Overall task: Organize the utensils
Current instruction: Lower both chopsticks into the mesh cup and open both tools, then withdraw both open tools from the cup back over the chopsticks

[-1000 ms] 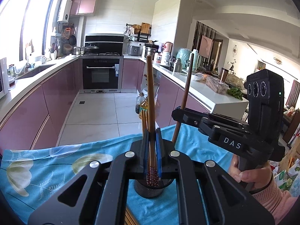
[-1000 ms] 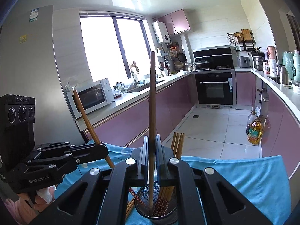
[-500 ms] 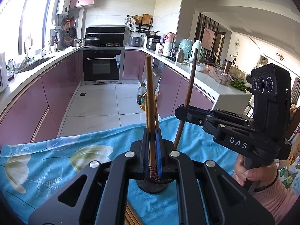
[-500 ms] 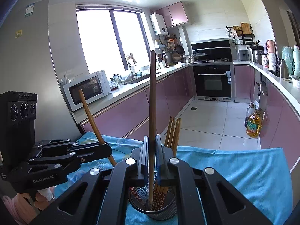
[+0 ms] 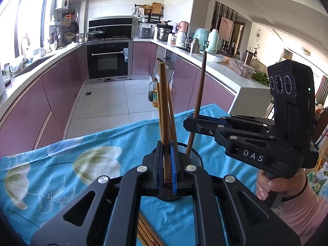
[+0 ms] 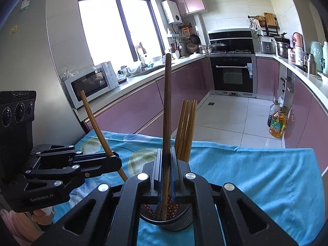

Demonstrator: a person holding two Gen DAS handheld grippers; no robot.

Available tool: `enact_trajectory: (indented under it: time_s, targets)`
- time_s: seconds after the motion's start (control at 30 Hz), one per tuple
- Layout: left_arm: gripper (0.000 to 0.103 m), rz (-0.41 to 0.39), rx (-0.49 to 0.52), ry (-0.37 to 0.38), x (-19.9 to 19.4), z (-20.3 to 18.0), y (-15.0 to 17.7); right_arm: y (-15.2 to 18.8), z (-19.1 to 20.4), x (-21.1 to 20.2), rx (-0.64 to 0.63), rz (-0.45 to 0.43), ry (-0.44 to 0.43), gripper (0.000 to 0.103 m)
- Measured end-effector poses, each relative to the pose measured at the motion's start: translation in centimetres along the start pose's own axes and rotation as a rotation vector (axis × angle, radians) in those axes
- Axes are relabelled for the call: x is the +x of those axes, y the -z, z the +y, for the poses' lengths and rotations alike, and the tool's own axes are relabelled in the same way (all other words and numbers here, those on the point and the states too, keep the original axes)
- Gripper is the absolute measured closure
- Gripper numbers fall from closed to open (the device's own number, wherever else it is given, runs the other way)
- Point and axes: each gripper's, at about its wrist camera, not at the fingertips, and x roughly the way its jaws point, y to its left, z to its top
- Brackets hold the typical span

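Chopsticks stand nearly upright in both our grips. Our left gripper [image 5: 167, 164] is clamped on a light chopstick [image 5: 164, 119], its patterned end down between the fingers, over the mesh holder [image 5: 193, 155]. Our right gripper [image 6: 166, 170] is clamped on a dark chopstick [image 6: 167, 110], tip inside the holder just below the fingers. More chopsticks [image 6: 185, 129] lean beyond the fingers. Our fingers hide most of the holder on the blue cloth [image 6: 256, 164].
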Motion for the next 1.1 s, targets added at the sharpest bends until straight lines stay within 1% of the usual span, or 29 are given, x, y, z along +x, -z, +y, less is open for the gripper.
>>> enact_trajectory:
  time_s: [0.13,0.3,0.57,0.77,0.83,0.87,0.9,0.93,0.97,1.03,1.07,1.1]
  targets:
    - [0.095,0.040,0.002,0.006,1.4,0.1,0.4,0.4,-0.1,1.1,0.007,0.041,0.011,0.097]
    - [0.095,0.066,-0.015,0.009,3.1,0.7,0.5,0.6,-0.8,1.6,0.031,0.051,0.018,0.096]
    - [0.095,0.074,-0.036,0.004,4.7,1.7,0.7,0.7,-1.2,2.3,0.054,0.065,0.031,0.095]
    - [0.095,0.060,-0.054,-0.004,4.4,2.2,1.4,0.9,-1.0,2.2,0.056,0.060,0.027,0.094]
    - [0.092,0.043,-0.064,-0.013,3.7,2.3,1.7,1.1,-0.9,1.8,0.054,0.050,0.024,0.087]
    - [0.087,0.031,-0.069,-0.021,3.3,2.5,1.9,1.1,-0.9,1.5,0.052,0.044,0.025,0.085]
    - [0.084,0.018,-0.073,-0.030,2.8,2.5,2.1,1.3,-0.7,1.2,0.049,0.036,0.027,0.078]
    - [0.077,-0.001,-0.079,-0.040,2.2,2.6,2.4,1.5,-0.5,0.8,0.045,0.028,0.028,0.071]
    - [0.073,-0.024,-0.088,-0.053,1.4,2.9,2.7,1.6,-0.3,0.3,0.040,0.020,0.029,0.070]
    - [0.070,-0.054,-0.103,-0.074,-0.1,3.5,3.6,2.2,0.4,-0.7,0.024,0.008,0.017,0.069]
    - [0.065,-0.062,-0.109,-0.080,-0.7,3.7,4.0,2.6,0.9,-1.2,0.011,0.003,0.006,0.068]
    - [0.063,-0.072,-0.116,-0.097,-1.3,4.1,4.6,2.9,1.4,-1.6,-0.001,-0.001,-0.007,0.064]
